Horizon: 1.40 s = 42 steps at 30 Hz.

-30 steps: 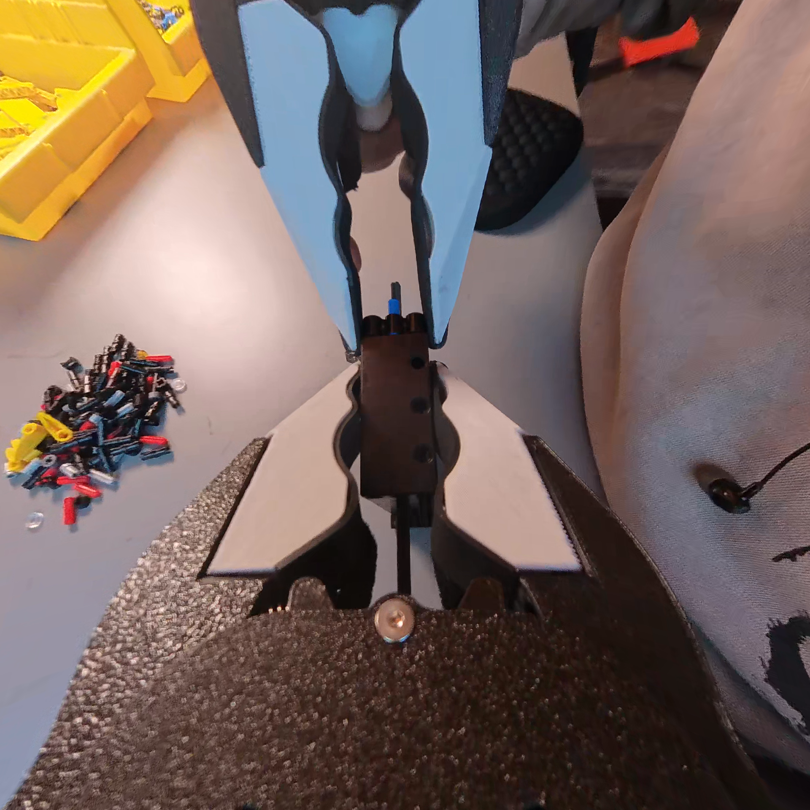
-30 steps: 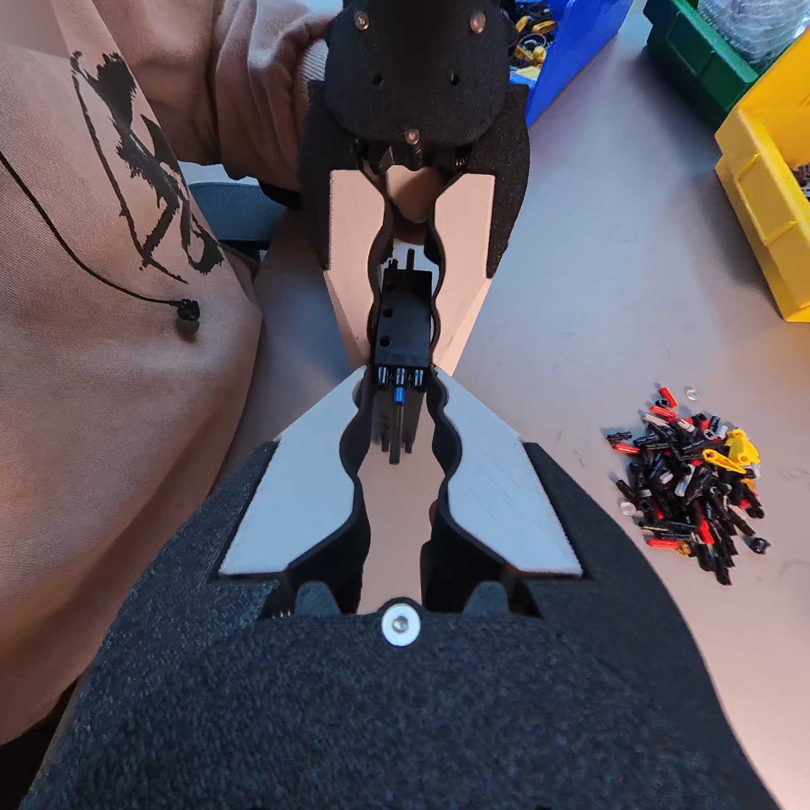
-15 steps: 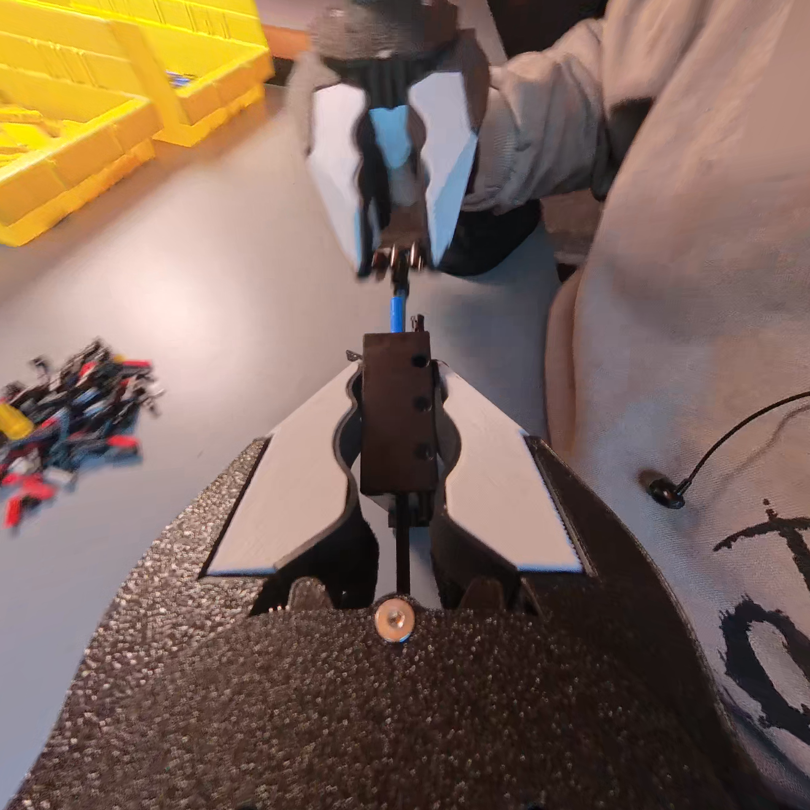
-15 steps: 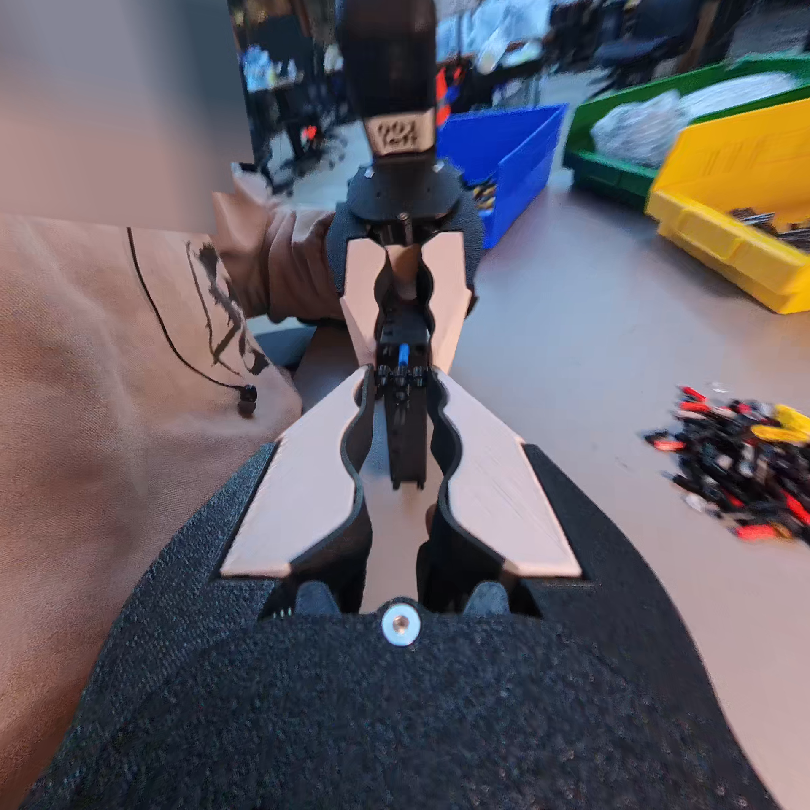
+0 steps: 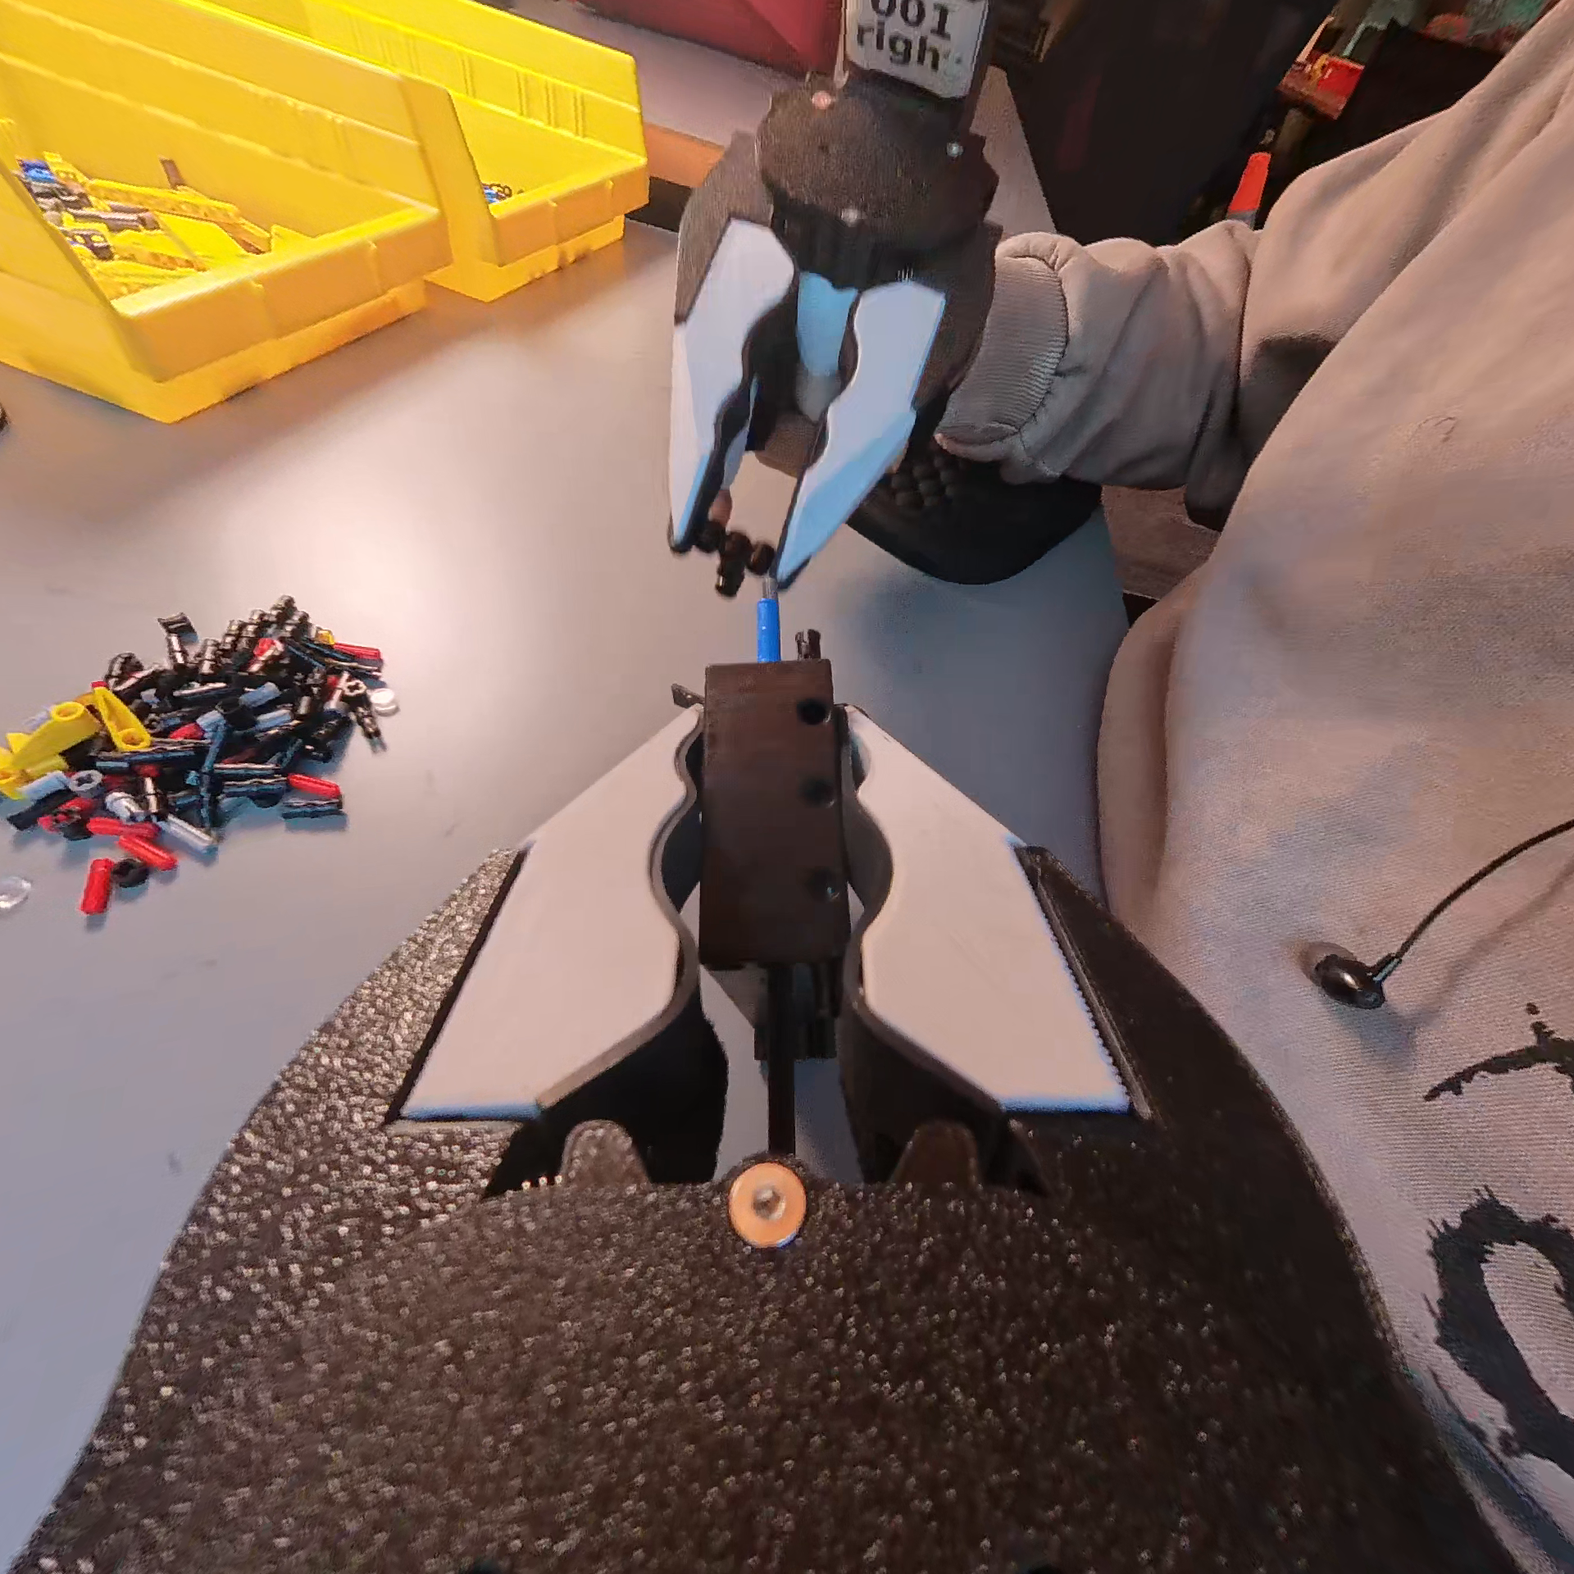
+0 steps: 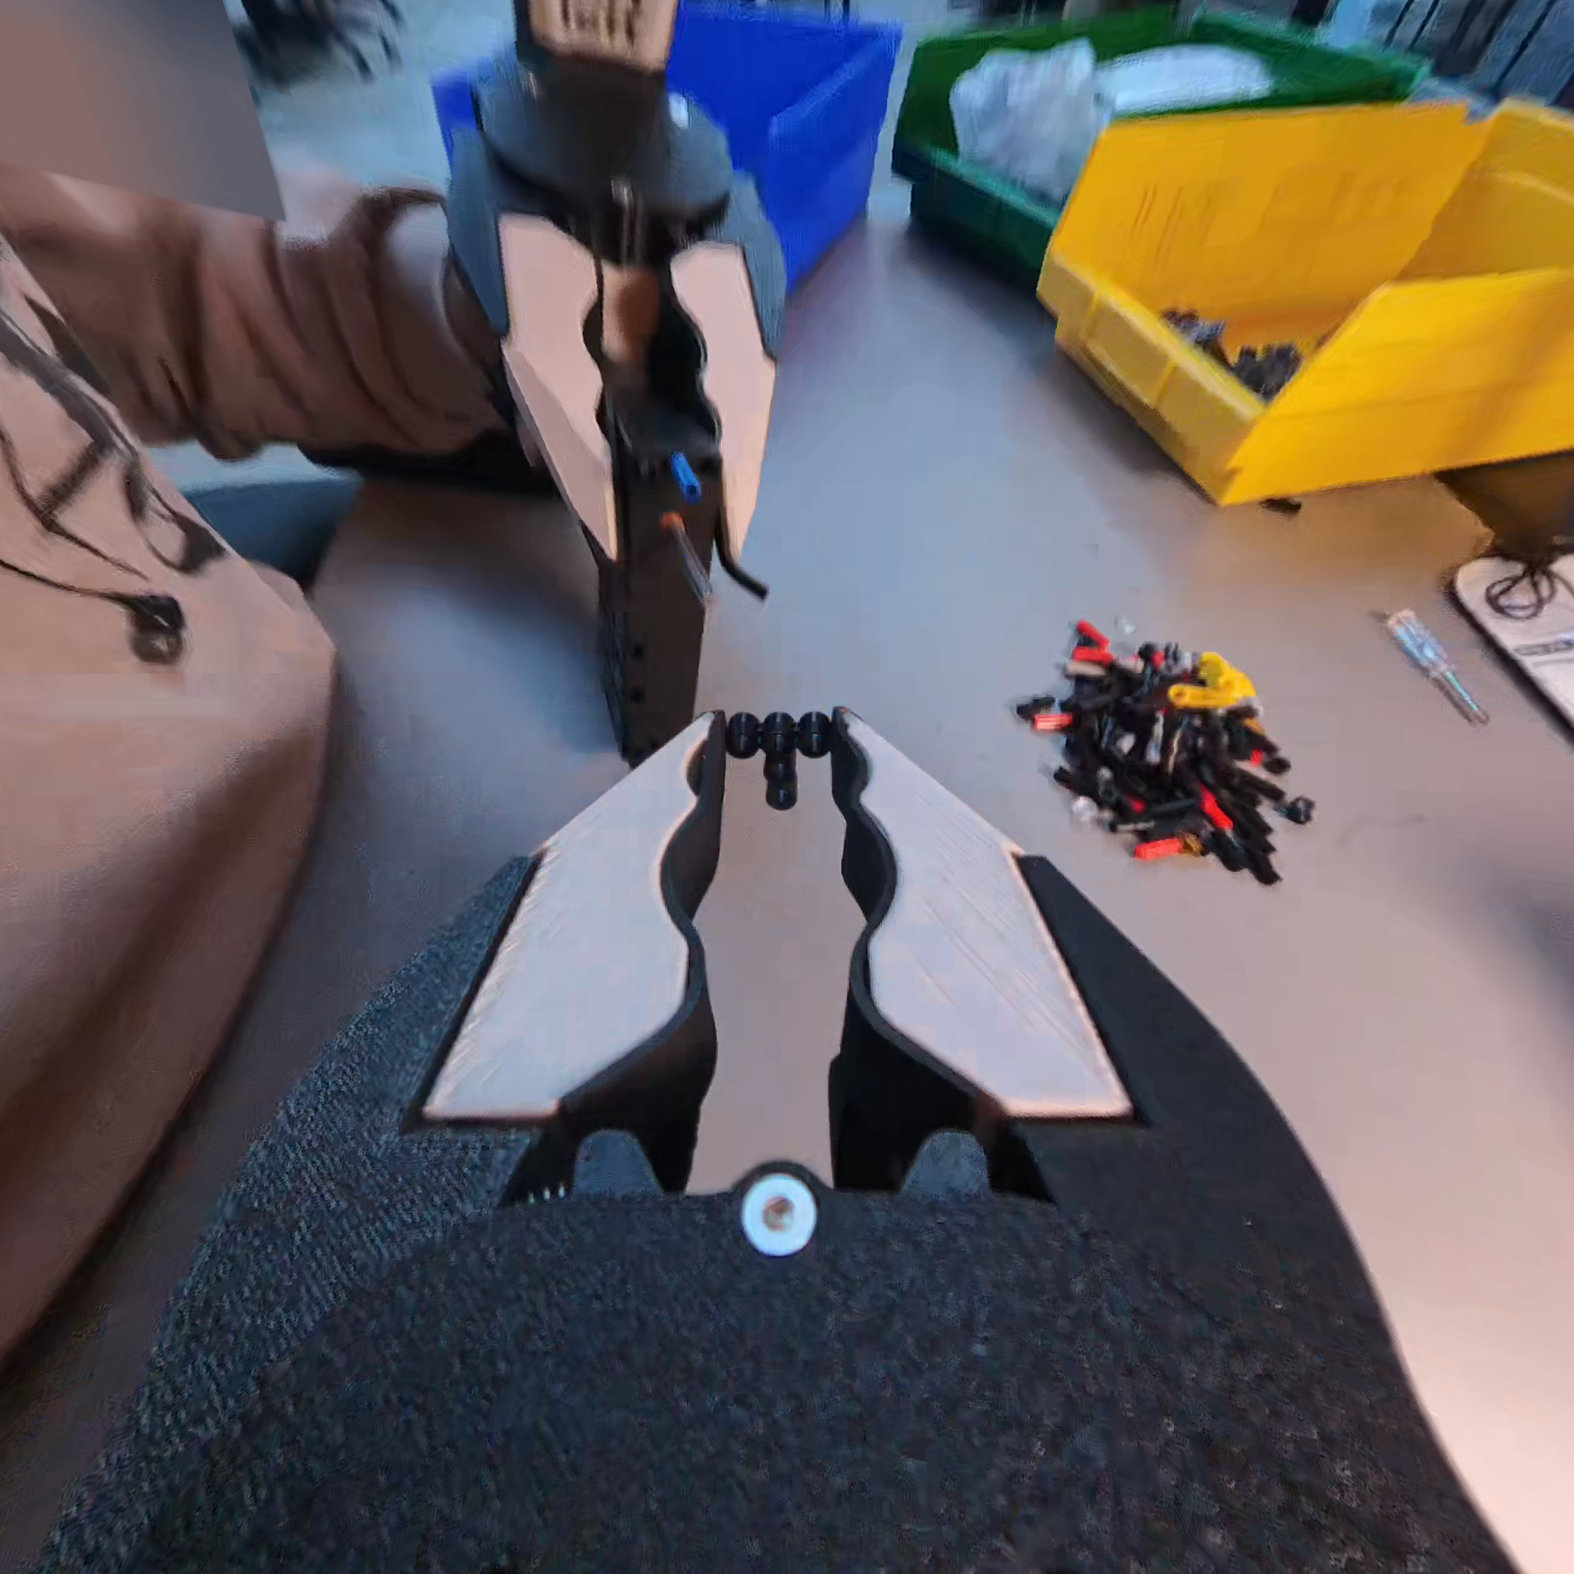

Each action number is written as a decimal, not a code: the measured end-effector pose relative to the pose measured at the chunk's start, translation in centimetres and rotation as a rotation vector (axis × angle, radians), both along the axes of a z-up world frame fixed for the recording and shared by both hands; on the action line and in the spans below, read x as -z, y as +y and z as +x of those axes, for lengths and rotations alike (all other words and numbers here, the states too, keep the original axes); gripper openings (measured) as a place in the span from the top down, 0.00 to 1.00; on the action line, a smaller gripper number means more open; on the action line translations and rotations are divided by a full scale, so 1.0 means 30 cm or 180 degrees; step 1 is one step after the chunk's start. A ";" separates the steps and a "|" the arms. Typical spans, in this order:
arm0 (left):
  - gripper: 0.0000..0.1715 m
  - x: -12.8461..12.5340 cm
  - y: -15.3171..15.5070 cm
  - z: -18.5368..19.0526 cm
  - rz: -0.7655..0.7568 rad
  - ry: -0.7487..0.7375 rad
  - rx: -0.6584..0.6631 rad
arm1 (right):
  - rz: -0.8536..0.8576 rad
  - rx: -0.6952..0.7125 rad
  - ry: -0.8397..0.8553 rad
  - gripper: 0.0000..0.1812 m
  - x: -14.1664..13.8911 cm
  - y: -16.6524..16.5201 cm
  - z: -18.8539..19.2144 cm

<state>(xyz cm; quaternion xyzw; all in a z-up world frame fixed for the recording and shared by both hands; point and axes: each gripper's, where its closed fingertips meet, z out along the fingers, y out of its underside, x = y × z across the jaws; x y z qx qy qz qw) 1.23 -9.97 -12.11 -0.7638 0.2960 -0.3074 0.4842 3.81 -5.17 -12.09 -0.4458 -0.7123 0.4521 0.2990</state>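
Left gripper [image 5: 771, 724]: clamped on a dark block [image 5: 773, 818] with a row of holes along one side; a blue pin [image 5: 767, 634] sticks out of the block's far end.
Right gripper [image 6: 777, 728]: fingers narrowed onto a small black T-shaped connector [image 6: 777, 749], pinched at the very tips.
Relation: in the left wrist view the connector hangs just beyond the blue pin; whether they touch cannot be told. The right wrist view is blurred.
Table [image 5: 477, 528]: grey.
Loose pile [image 5: 196, 749]: small black, red and yellow parts, left of the left gripper.
Bins: yellow bins [image 5: 281, 213] far left; blue bin [image 6: 792, 111] and green bin [image 6: 979, 179] far off in the right wrist view.
Person: beige sleeve [image 5: 1107, 366] behind the right gripper.
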 end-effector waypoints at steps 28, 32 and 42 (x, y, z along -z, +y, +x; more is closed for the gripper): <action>0.85 0.017 -0.021 0.016 0.0549 0.0698 0.0202 | 0.0994 -0.0967 0.0112 0.96 -0.045 -0.192 -0.094; 0.85 0.022 -0.023 0.018 0.0495 0.0812 0.0292 | 0.1465 -0.1218 -0.0010 0.98 -0.046 -0.190 -0.094; 0.85 0.017 -0.003 -0.013 0.0496 0.0968 0.0075 | 0.1494 -0.1125 -0.0047 0.99 -0.040 -0.175 -0.126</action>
